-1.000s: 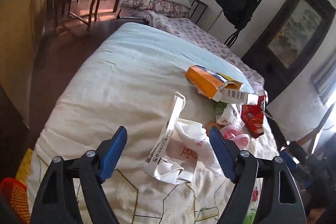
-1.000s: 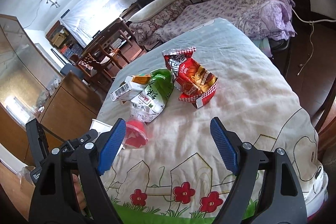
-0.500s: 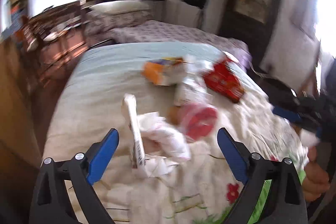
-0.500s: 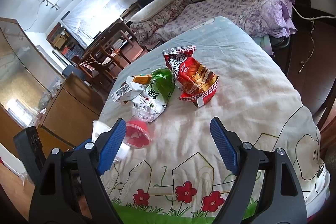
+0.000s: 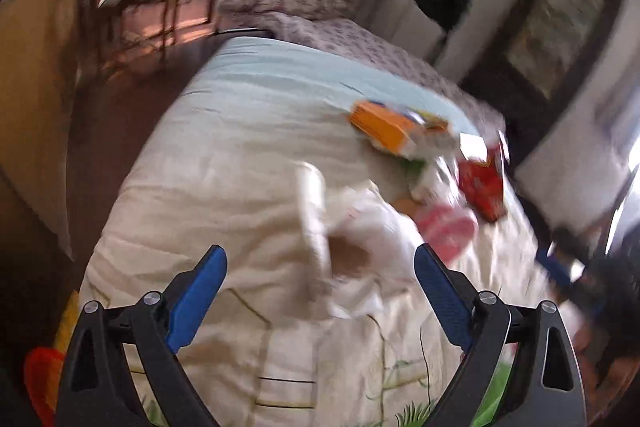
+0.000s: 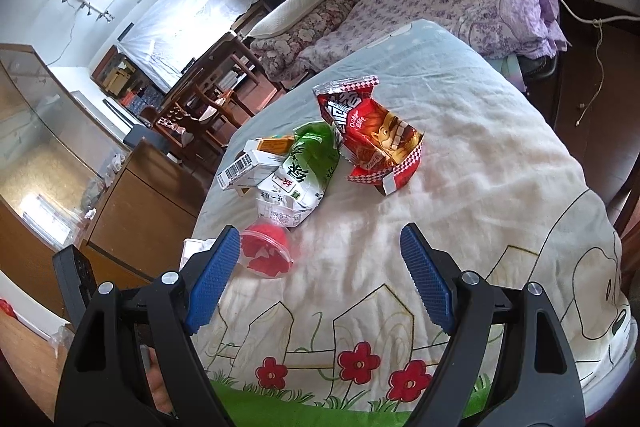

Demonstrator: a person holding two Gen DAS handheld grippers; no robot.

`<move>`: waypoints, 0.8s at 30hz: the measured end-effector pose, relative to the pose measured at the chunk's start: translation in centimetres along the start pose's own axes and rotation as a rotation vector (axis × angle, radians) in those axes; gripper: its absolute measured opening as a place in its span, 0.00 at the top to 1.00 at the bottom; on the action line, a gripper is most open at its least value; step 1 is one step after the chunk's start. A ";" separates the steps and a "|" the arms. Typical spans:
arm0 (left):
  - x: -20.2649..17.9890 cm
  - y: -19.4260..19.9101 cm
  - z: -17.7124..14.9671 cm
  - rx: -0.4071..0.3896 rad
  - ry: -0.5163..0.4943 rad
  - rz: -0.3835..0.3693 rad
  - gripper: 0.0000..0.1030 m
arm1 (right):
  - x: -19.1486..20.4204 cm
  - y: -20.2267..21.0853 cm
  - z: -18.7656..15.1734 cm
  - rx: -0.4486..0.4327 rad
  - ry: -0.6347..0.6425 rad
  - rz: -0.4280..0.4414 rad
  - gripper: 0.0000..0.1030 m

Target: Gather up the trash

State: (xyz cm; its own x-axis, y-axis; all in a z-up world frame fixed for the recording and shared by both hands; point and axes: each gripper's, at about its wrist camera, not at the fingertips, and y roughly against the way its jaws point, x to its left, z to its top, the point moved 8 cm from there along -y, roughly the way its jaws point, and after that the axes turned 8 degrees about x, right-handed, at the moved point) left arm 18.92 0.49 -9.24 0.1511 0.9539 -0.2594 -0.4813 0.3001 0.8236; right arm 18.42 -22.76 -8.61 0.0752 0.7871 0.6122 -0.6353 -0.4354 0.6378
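Left gripper (image 5: pixel 320 291): my jaws have just been opening, now wide, nothing between; white wrapper (image 5: pixel 360 247) just ahead at 12 o'clock.
Right gripper (image 6: pixel 316 275): jaws apart, empty; red cup (image 6: pixel 266 251) at 10 o'clock beside my left pad.
Trash: green bag (image 6: pixel 308 167), red bag (image 6: pixel 376 143) clustered mid-bed (image 6: pixel 500 167).
Room: bare quilt at 2 o'clock; bed edge at 9 o'clock.

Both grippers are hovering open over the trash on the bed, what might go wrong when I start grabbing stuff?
1. The white crumpled paper in front of the left gripper is blurred in that view; a grab may miss it or pinch the bedspread.
2. The red plastic cup lies on its side by the right gripper, so it may roll away.
3. The green wrapper overlaps the barcoded carton; lifting one may drag the other.
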 end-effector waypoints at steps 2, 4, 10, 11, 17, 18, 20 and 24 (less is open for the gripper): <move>-1.2 -1.1 -0.3 0.024 -0.066 0.068 0.10 | -0.1 0.0 0.1 -0.001 0.004 -0.003 0.22; -1.6 -1.8 -0.7 0.047 -0.088 0.080 0.10 | 0.1 0.0 0.1 -0.005 0.017 -0.004 0.22; -2.0 0.5 0.1 -0.063 -0.056 -0.063 0.10 | 1.2 0.0 -0.1 -0.002 0.071 0.034 0.23; -1.8 1.2 0.3 -0.096 -0.041 -0.088 0.10 | 1.5 -0.2 -0.2 0.003 0.086 0.032 0.23; 1.9 3.1 1.5 -0.208 0.139 -0.095 0.10 | 3.2 -2.7 -1.2 0.081 0.105 0.040 0.25; 2.6 3.2 1.6 -0.219 0.166 -0.084 0.10 | 3.9 -2.9 -1.4 0.082 0.126 0.043 0.27; 4.2 3.8 1.9 -0.255 0.236 -0.070 0.10 | 5.9 -3.1 -2.2 0.080 0.195 0.060 0.30; 6.4 4.5 1.9 -0.269 0.327 -0.084 0.09 | 10.7 -3.8 -4.6 0.052 0.452 0.018 0.42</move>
State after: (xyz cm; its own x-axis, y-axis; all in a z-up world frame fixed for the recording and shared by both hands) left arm 19.39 8.00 -6.21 -0.0611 0.8628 -0.5018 -0.6933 0.3250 0.6432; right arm 18.13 -10.62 -6.64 -0.2861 0.8857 0.3657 -0.5930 -0.4634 0.6585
